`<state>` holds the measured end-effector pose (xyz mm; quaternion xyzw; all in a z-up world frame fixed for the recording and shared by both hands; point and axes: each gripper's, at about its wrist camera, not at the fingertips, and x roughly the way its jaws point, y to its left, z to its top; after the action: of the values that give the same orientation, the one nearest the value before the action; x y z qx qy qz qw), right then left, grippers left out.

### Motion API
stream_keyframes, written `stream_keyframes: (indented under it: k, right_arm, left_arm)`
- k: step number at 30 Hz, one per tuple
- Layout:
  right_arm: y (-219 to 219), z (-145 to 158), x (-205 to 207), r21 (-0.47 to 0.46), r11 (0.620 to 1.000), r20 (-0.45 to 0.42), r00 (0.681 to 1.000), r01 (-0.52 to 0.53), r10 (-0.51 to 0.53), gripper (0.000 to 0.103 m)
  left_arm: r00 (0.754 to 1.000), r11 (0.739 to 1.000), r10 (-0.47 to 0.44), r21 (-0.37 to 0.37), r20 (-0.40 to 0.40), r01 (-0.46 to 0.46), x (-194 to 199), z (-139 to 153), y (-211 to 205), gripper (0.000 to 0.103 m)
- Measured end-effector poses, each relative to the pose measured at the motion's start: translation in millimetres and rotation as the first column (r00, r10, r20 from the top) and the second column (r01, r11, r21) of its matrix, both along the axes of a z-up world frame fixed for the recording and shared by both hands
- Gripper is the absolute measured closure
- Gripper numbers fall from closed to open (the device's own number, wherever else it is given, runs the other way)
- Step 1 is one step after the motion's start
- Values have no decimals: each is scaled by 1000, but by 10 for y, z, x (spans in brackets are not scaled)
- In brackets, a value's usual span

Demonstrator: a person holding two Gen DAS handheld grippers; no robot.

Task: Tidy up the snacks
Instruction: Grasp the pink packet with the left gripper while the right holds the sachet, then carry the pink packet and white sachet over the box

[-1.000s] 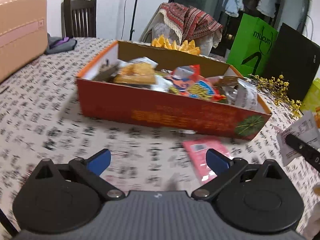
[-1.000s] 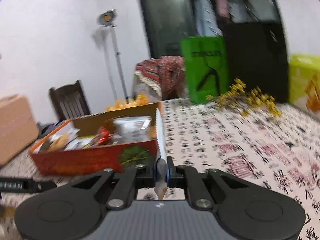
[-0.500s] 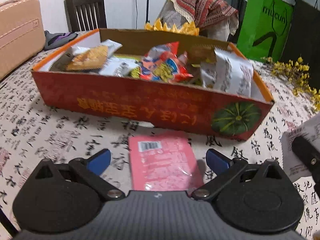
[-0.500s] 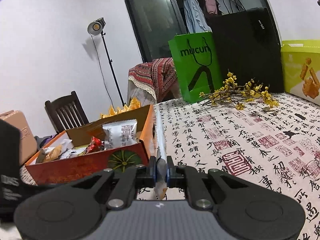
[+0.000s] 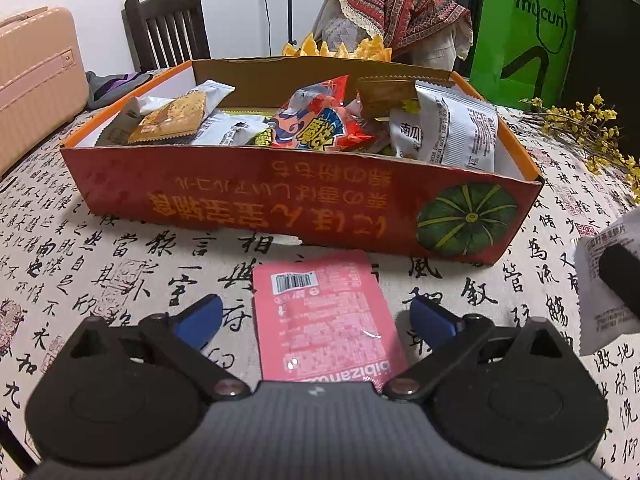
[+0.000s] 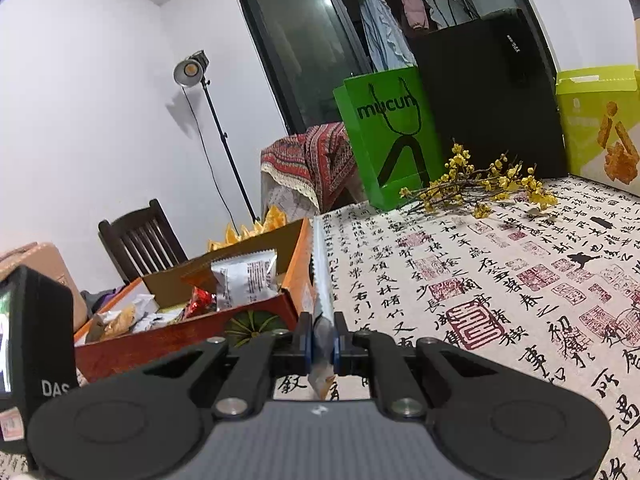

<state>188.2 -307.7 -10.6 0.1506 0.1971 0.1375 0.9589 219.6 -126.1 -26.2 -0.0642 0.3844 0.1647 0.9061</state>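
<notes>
Fingers of the left gripper stand apart, either side of the flat pink plastic snack packet on the table, ready to pinch it. The right gripper is clamped on a white foil snack pouch, probably bound for the red cardboard box beyond.

Even indoor light is filling both views, and both are looking sharp. A studio lamp is glowing at upper left, throwing its shadow on the wall. Fisheye bending is curving the edges; dark corners are vignetting. Glare is glinting on the pink packet.
</notes>
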Motion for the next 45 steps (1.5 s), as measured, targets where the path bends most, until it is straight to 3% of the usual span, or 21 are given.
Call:
stream_keyframes:
  k: [4, 11, 17, 25, 31, 45]
  right_arm:
    - [14, -7, 0, -11, 1000, -7, 1000, 5, -5, 94]
    - [56, 7, -67, -33, 999, 19, 1000, -8, 9, 94]
    - [117, 63, -161, -47, 998, 44, 999, -30, 32, 94]
    - [247, 118, -265, -47, 998, 27, 998, -47, 48, 94]
    - [435, 295, -294, -59, 996, 74, 995, -65, 69, 94]
    - [984, 705, 32, -89, 992, 114, 988, -93, 103, 94]
  left_arm:
    - [998, 998, -60, 14, 34, 59, -55, 21, 0, 29]
    - [992, 992, -116, -51, 50, 119, -175, 80, 144, 29]
    - [983, 985, -161, -52, 93, 166, -386, 198, 296, 29]
    - [949, 968, -235, -38, 208, 248, -696, 489, 527, 29]
    - [925, 961, -259, -21, 277, 276, -835, 704, 697, 29]
    - [896, 965, -231, -27, 380, 260, -523, 1133, 1234, 29]
